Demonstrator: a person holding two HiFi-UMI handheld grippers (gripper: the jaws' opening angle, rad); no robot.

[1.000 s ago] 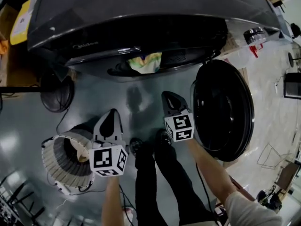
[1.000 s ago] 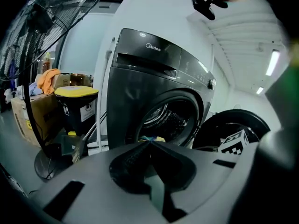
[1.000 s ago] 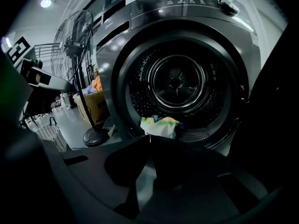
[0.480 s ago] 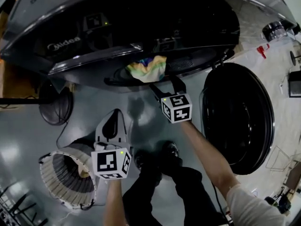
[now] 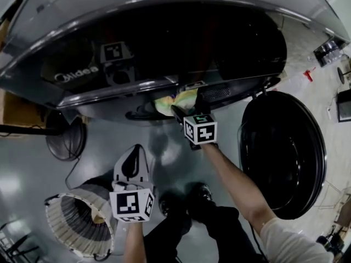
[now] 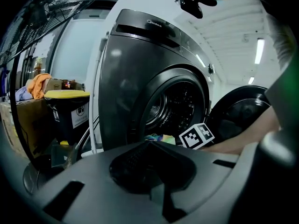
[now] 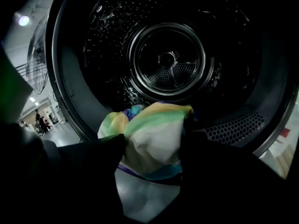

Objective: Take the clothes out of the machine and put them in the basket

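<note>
Right gripper (image 5: 189, 104) is up at the mouth of the dark grey front-loading washing machine (image 5: 164, 48), around 12 o'clock in the head view. Its jaws have just been opening and are spread wide now. In the right gripper view (image 7: 152, 134) the crumpled pastel-striped cloth (image 7: 149, 129) sits right between them on the lip of the opening, with the perforated steel drum (image 7: 166, 62) behind it at 12 o'clock. I can't see the pads actually squeezing it, so I'd call that not gripped. From the head view the cloth (image 5: 175, 98) is just a bright bit poking out under the machine's front edge. The round dark glass door (image 5: 282, 152) hangs swung open at 3 o'clock. Left gripper (image 5: 133, 147) is down at 7 o'clock, jaws closed together on nothing, and the white ribbed laundry basket (image 5: 77, 223) is just beside it at 8 o'clock.
</note>
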